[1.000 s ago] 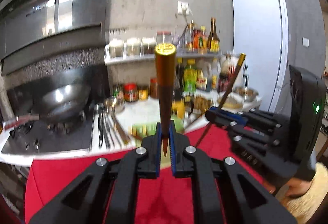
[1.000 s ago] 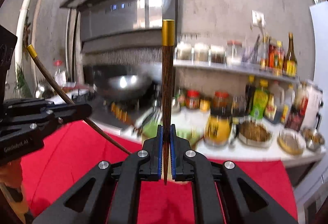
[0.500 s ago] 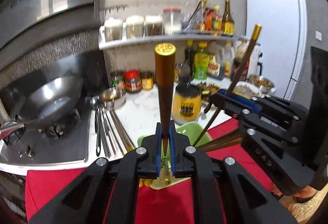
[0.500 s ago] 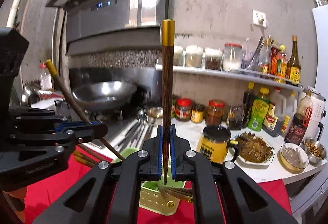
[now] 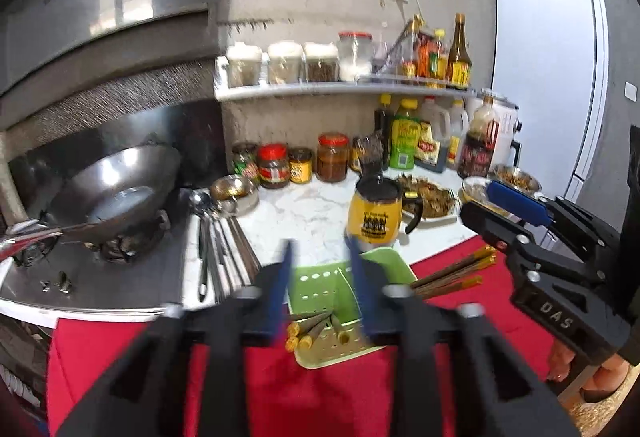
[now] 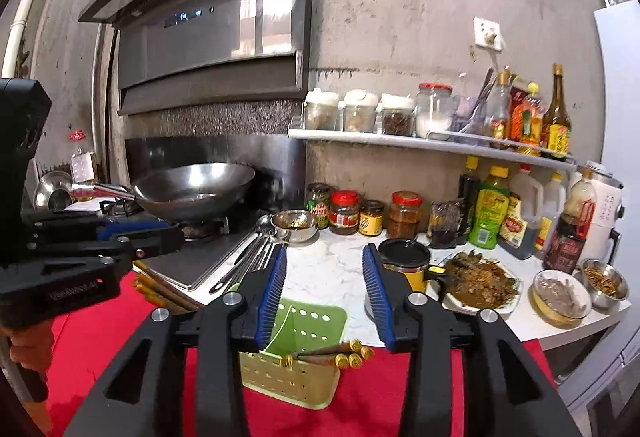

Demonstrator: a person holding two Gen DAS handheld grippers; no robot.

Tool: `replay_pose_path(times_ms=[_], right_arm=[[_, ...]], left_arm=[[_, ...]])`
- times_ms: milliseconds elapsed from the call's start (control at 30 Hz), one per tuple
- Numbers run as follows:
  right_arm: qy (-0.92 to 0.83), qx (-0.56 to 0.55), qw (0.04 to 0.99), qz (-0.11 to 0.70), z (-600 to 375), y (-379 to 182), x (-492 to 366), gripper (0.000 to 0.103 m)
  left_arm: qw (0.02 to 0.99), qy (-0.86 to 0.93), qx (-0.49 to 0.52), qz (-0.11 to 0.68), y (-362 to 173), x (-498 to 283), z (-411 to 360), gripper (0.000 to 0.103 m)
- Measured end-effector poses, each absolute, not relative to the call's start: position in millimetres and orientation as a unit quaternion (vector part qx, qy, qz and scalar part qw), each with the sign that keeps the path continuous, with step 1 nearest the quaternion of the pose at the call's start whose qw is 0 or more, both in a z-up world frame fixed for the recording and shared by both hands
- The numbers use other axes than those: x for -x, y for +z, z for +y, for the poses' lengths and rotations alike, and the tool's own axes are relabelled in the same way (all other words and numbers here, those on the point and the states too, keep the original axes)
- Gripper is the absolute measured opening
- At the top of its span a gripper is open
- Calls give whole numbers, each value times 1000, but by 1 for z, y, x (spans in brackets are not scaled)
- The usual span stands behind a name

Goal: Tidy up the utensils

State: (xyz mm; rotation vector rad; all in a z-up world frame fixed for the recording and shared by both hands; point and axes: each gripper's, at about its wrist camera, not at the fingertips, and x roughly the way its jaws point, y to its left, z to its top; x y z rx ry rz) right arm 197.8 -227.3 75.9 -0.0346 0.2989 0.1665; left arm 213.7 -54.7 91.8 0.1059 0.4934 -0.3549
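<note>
A green perforated utensil holder (image 5: 332, 321) (image 6: 298, 353) stands on the red cloth, with several brown gold-capped chopsticks (image 5: 312, 329) (image 6: 340, 355) lying in it. My left gripper (image 5: 320, 277) is open and empty just above the holder. My right gripper (image 6: 324, 293) is open and empty above the same holder; it also shows at the right of the left wrist view (image 5: 516, 209). More chopsticks (image 5: 456, 275) (image 6: 160, 293) lie on the red cloth beside the holder.
A steel wok (image 6: 192, 189) sits on the stove at the left. Metal spoons (image 5: 216, 249) lie on the counter. A yellow mug (image 5: 374, 217), jars (image 6: 344, 211), sauce bottles, food bowls and a white fridge (image 5: 548, 77) stand behind.
Both grippers opened and let go of their chopsticks, which now lie in the green holder. Both grippers have moved closer over the holder.
</note>
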Motion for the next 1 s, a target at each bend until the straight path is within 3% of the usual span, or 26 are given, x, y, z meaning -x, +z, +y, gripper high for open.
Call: replay_pose_path(times_ms=[67, 200, 300, 433, 1000], right_arm=[[80, 16, 986, 146, -230, 81, -181, 56], [65, 16, 985, 161, -235, 83, -142, 83], [64, 8, 982, 179, -240, 77, -115, 88], [60, 13, 975, 214, -239, 64, -86, 97], [16, 27, 957, 288, -231, 11, 22, 97]], left_arm=[[958, -159, -58, 230, 98, -197, -52, 51], [967, -110, -60, 220, 100, -153, -39, 86], [968, -96, -61, 224, 93, -121, -32, 97], [966, -96, -61, 231, 80, -85, -27, 97], [946, -53, -48, 316, 19, 29, -21, 97]])
